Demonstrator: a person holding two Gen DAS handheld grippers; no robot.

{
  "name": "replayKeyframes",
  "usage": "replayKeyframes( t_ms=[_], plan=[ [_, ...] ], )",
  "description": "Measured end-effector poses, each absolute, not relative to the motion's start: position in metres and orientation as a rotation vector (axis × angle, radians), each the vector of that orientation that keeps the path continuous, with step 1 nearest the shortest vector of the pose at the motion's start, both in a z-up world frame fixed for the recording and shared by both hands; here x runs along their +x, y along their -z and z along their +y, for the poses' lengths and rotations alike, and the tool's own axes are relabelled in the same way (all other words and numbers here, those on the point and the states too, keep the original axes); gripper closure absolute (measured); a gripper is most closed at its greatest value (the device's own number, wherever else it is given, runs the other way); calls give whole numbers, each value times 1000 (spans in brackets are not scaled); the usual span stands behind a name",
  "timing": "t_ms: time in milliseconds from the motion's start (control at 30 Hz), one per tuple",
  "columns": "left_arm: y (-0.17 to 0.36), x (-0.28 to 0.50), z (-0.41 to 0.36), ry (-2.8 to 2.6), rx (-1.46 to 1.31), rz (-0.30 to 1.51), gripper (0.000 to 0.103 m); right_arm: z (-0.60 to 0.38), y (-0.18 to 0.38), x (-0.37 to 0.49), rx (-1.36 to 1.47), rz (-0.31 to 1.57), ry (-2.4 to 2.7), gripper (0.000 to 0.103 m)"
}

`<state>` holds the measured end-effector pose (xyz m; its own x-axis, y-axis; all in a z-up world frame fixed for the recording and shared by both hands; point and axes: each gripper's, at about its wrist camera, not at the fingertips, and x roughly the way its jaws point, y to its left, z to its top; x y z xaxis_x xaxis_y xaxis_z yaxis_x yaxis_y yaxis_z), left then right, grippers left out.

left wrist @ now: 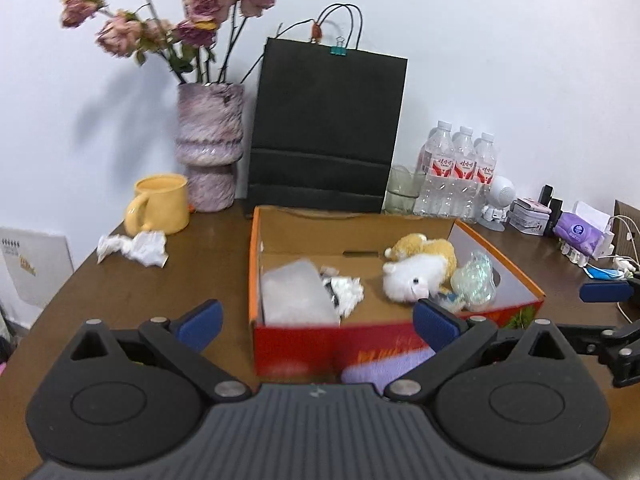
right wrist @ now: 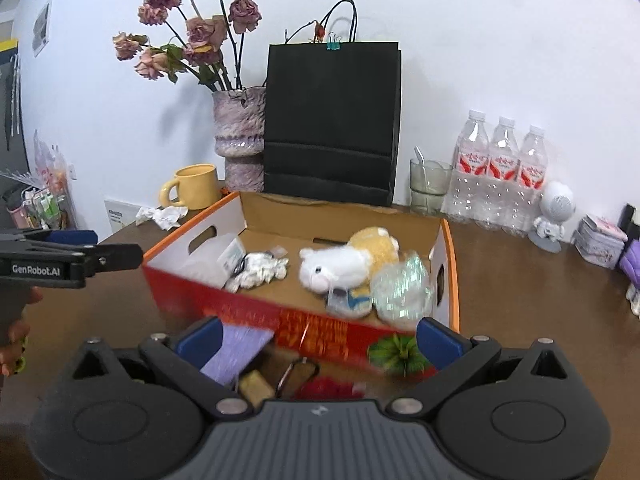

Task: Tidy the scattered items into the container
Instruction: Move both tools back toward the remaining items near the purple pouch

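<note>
An open red-and-orange cardboard box (left wrist: pixel 498 258) (right wrist: pixel 256 312) stands mid-table. Inside lie a white and yellow plush toy (left wrist: pixel 416 272) (right wrist: pixel 344 260), a clear plastic pack (left wrist: pixel 296 292) (right wrist: pixel 212 256), crumpled white paper (left wrist: pixel 348 288) (right wrist: pixel 262 270) and an iridescent wrapped ball (left wrist: pixel 476 280) (right wrist: pixel 404 288). Another crumpled paper (left wrist: pixel 134 246) (right wrist: pixel 162 215) lies on the table left of the box. In front of the box lie a purple cloth (left wrist: pixel 384 368) (right wrist: pixel 236 352), a small brown block (right wrist: pixel 256 386) and a red item (right wrist: pixel 328 388). My left gripper (left wrist: pixel 318 320) is open and empty before the box. My right gripper (right wrist: pixel 318 340) is open and empty above those items.
A yellow mug (left wrist: pixel 160 204), a vase of dried roses (left wrist: pixel 210 152), a black paper bag (left wrist: pixel 326 132), a glass (right wrist: pixel 428 186), water bottles (left wrist: pixel 460 172), a small white figurine (right wrist: pixel 554 216) and a purple tissue pack (left wrist: pixel 580 234) line the back of the brown table (left wrist: pixel 120 292).
</note>
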<state>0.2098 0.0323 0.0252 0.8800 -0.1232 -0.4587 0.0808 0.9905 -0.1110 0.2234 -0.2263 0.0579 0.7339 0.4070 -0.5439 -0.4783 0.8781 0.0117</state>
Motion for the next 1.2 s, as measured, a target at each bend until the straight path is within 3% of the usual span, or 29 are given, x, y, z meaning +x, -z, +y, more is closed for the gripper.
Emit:
replayKeyframes(
  t_ms=[333,867,933,1000,1067,1133,1200],
  plan=[
    [20,157,36,115,-148,560,0,-237,-14,171,-117,621,-458,0],
    [44,128,-12,225,45,662,1,-240,16,146,-72,684,-436,0],
    [45,129,-15,225,53,672,6,-241,16,145,-71,686,-437,0],
    [46,130,-16,217,59,694,29,-241,17,145,-69,688,-437,0],
    [49,134,-18,197,56,730,41,-241,18,144,-67,688,-438,0],
    [51,135,-20,188,69,733,44,-242,18,145,-65,689,-441,0],
    [50,136,-19,182,66,730,59,-242,19,146,-65,690,-443,0]
  ],
)
